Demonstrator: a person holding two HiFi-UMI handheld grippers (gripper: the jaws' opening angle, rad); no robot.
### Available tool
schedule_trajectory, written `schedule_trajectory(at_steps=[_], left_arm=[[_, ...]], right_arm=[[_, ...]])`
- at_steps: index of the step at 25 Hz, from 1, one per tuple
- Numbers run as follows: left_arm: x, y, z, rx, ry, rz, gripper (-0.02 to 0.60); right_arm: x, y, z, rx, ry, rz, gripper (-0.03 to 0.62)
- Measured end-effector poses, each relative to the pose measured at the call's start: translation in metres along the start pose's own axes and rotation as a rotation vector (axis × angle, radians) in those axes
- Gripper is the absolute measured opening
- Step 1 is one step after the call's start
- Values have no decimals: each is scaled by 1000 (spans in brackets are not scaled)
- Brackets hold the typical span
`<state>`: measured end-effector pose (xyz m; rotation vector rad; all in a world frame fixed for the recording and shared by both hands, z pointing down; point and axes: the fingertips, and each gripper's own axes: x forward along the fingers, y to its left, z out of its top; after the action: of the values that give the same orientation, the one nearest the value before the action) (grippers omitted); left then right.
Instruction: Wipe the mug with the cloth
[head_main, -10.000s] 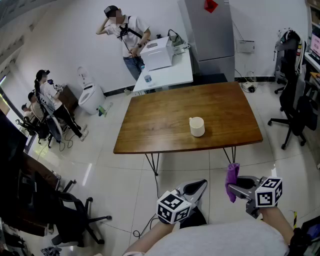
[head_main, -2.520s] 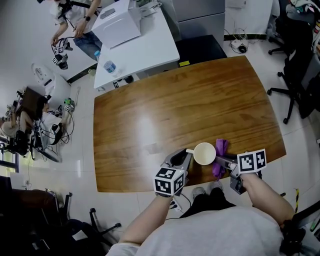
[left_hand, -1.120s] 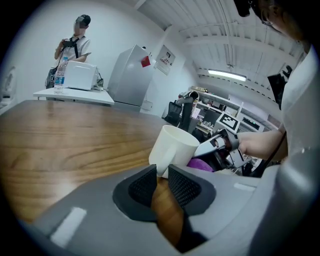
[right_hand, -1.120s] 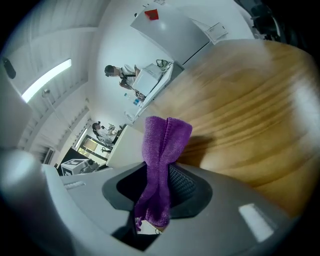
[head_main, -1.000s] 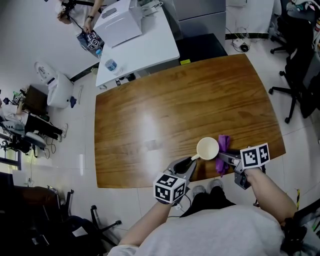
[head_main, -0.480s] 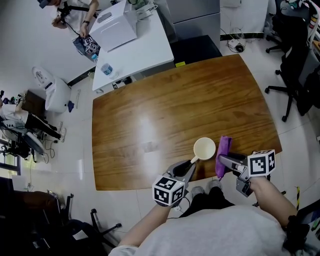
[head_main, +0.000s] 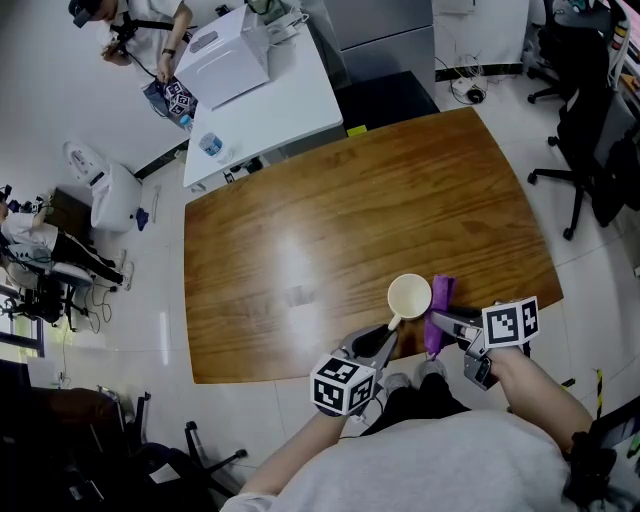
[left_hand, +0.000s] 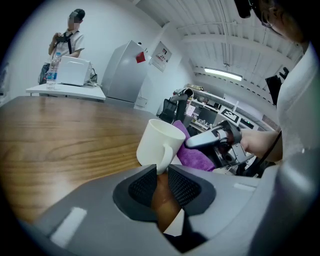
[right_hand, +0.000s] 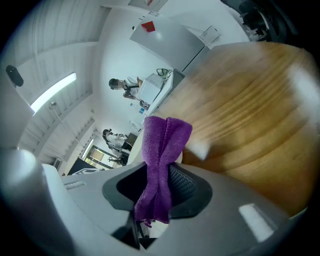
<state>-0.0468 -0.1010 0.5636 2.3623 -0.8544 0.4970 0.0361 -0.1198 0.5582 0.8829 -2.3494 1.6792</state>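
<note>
A cream mug (head_main: 410, 297) is near the front edge of the wooden table (head_main: 330, 220). My left gripper (head_main: 385, 338) is shut on its handle from the lower left. In the left gripper view the mug (left_hand: 159, 142) leans slightly and its handle sits between the pads of the left gripper (left_hand: 160, 172). A purple cloth (head_main: 437, 312) hangs right against the mug's right side, with my right gripper (head_main: 442, 323) shut on it. In the right gripper view the folded cloth (right_hand: 162, 150) stands up out of the right gripper (right_hand: 159, 187) and hides most of the mug.
A white table (head_main: 265, 95) with a white box (head_main: 225, 58) and a water bottle (head_main: 211, 146) stands beyond the far left corner, with a person (head_main: 130, 25) next to it. Office chairs (head_main: 590, 150) are on the right. The table's front edge (head_main: 300, 368) runs just below the mug.
The right gripper has brought the cloth down and left, from upright beside the mug to against its right side. The mug and left gripper have barely moved.
</note>
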Motion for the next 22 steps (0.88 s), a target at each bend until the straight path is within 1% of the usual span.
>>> schedule_trajectory(at_steps=[3,5,11,15,18,22], left_arm=[[1,-1,1,3,0,-4,58],[1,-2,0,2,0,-5,58],[1,-2,1,-3,0,-9,58],[1,-3,-1,-1,3,-13,58],[3,-7,-1,5,8,-26,58],[6,-16,-4,21,19,-53,57]], right_arm=[[6,-12,-5,-18,35,-46,126],[9,-18,-6,-18,47,-61,127],[13,-28,-8,-4,65,-78,127],[11,-28,-8,7,57,-71,127],[-1,-15,-2,15,9,-37,127],[-22,12,5,132,-94,86,127]])
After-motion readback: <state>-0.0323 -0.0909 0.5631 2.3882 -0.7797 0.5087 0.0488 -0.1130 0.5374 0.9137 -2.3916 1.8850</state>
